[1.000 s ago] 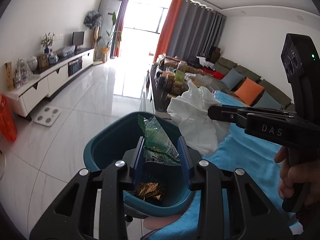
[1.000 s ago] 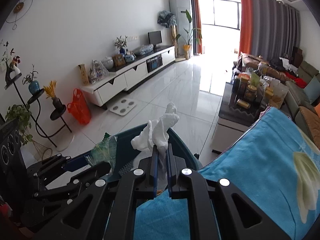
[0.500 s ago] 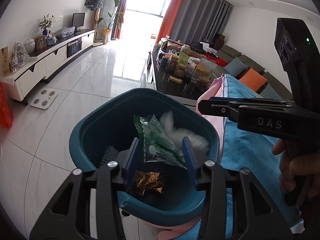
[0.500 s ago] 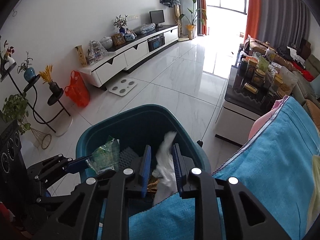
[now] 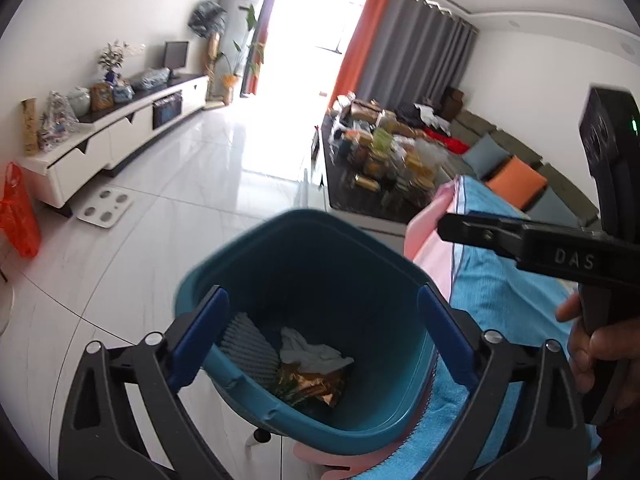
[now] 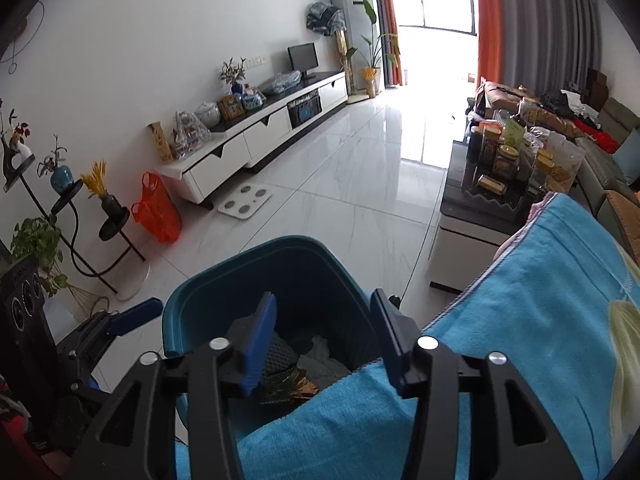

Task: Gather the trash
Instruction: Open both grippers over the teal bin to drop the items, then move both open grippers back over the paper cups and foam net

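White marble floor (image 6: 360,184) runs past a low TV cabinet (image 6: 256,136) toward a bright window. At lower left, the left gripper (image 5: 320,332) hangs over a teal bin (image 5: 304,240), its jaws opening wide with nothing between them. At the bin's bottom lie a crumpled white tissue (image 5: 312,352), a gold foil wrapper (image 5: 316,386) and a grey ridged piece (image 5: 248,346). Just right of that, the right gripper (image 6: 324,340) points into the same bin, jaws opening and empty. A blue towel (image 6: 520,340) touches the bin's right side.
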The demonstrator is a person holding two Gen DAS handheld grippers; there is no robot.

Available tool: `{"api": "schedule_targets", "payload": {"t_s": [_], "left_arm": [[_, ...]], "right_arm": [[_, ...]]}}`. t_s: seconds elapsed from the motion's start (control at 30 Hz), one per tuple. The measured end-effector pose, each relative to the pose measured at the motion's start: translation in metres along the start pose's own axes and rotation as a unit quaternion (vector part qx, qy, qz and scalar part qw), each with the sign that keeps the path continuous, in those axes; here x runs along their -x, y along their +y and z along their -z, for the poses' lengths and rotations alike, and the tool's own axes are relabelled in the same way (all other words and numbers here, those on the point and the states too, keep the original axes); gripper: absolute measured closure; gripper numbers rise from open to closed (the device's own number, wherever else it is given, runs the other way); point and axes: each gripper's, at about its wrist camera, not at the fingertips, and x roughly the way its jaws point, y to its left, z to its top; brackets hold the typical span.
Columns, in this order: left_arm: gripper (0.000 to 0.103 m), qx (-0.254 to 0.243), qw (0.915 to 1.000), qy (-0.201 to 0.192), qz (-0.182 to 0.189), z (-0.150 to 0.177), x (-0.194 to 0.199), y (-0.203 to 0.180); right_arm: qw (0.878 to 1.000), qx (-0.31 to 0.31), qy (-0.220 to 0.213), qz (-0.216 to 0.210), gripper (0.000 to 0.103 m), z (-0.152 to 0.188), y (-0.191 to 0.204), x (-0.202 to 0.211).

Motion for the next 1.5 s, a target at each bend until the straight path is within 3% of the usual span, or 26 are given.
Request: {"api": "schedule_targets", "payload": {"t_s": [0.1, 0.2, 0.37, 0.43, 0.67, 0.77, 1.03, 1.23, 1.37, 1.5], "left_arm": [[0.006, 0.015, 0.9998, -0.013, -0.008, -0.006, 0.016, 0.007], [0.006, 0.029, 0.9989, -0.032, -0.02, -0.011, 0.037, 0.018], [0.006, 0.038, 0.9961, -0.077, -0.023, -0.022, 0.076, 0.017], [0.006, 0.034, 0.9949, -0.094, -0.015, -0.025, 0.091, 0.009], [0.006, -0.03, 0.9894, -0.141, 0.017, -0.03, 0.131, -0.049], [0.006, -0.063, 0.9833, -0.168, 0.03, -0.03, 0.146, -0.081], [0.006, -0.141, 0.9574, -0.244, 0.064, -0.012, 0.187, -0.155], [0.006, -0.168, 0.9505, -0.241, 0.1, 0.004, 0.194, -0.188], [0.006, -0.177, 0.9501, -0.223, 0.129, 0.015, 0.188, -0.203], [0.006, -0.198, 0.9438, -0.201, 0.172, 0.027, 0.181, -0.224]], "right_arm": [[1.0, -0.003, -0.013, 0.003, 0.053, 0.003, -0.003, 0.012], [0.999, -0.003, -0.034, 0.005, 0.039, 0.009, -0.004, 0.029], [0.997, -0.007, -0.072, 0.017, 0.027, 0.024, -0.004, 0.063], [0.996, -0.008, -0.088, 0.023, 0.017, 0.031, -0.003, 0.077], [0.988, -0.011, -0.142, 0.052, 0.007, 0.062, -0.006, 0.133], [0.984, -0.025, -0.162, 0.064, 0.007, 0.076, -0.011, 0.157], [0.969, -0.062, -0.208, 0.119, 0.007, 0.126, -0.033, 0.214], [0.947, -0.094, -0.242, 0.192, 0.007, 0.166, -0.048, 0.253], [0.931, -0.104, -0.259, 0.236, 0.007, 0.193, -0.054, 0.274], [0.914, -0.129, -0.267, 0.276, 0.007, 0.219, -0.059, 0.289]]}}
